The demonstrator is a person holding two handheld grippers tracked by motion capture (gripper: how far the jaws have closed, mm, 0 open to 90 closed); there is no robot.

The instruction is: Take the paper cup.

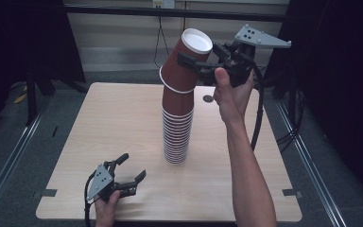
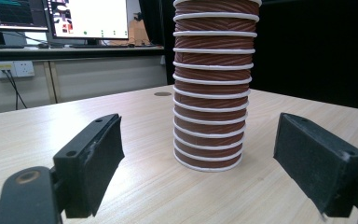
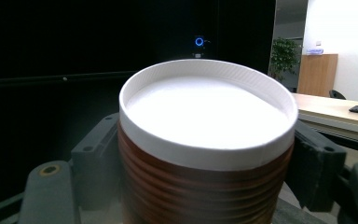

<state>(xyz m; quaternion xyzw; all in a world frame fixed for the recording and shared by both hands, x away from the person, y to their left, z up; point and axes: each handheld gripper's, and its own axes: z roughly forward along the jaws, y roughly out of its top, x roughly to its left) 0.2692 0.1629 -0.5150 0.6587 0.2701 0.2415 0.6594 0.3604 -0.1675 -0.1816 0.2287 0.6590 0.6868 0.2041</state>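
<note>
Top cup [image 1: 189, 59]: upside down, tilted right off the upright cup stack [image 1: 177, 132] at mid-table.
Right gripper [image 1: 203, 64]: jaws pinching that cup's sides — the nearer hand.
Left gripper [image 1: 130, 168]: spread, low at the near edge — stack straight ahead.

Dim room, table [image 1: 123, 123] evenly lit from above, soft shadows. Dark surroundings. Cup [image 3: 205, 112] base blown out white, close-up soft. Monitor [image 2: 86, 18] overexposed. Frames low-res, slightly blurry.
</note>
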